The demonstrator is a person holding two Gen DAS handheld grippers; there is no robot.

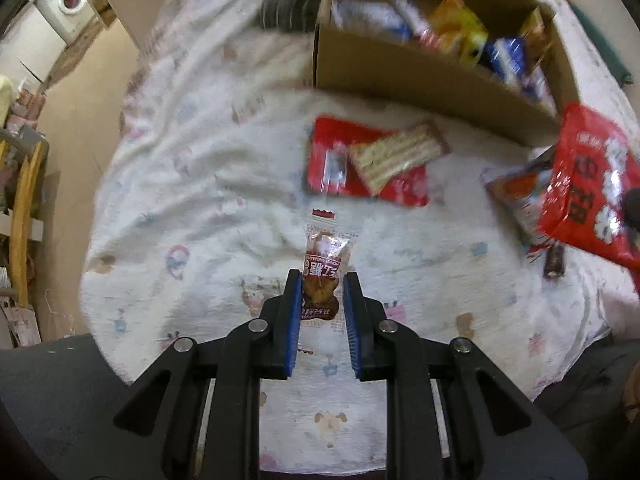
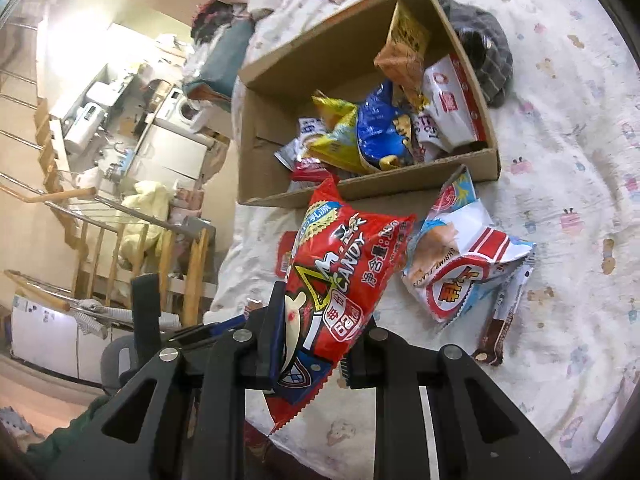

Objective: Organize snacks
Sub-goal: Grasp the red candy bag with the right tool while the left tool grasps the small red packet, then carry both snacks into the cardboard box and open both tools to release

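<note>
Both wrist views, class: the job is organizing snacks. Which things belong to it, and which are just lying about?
Belong to the job:
cardboard box
red candy bag
small wrapped snack
shrimp flakes bag
wafer pack
chocolate bar

Just lying about:
grey knitted item
washing machine
printed blanket

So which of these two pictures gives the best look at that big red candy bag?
The right wrist view: the red candy bag fills the middle, clamped in the right tool, with its CANDY lettering readable. The left wrist view catches only part of the same bag at its right edge, somewhat blurred.
</note>
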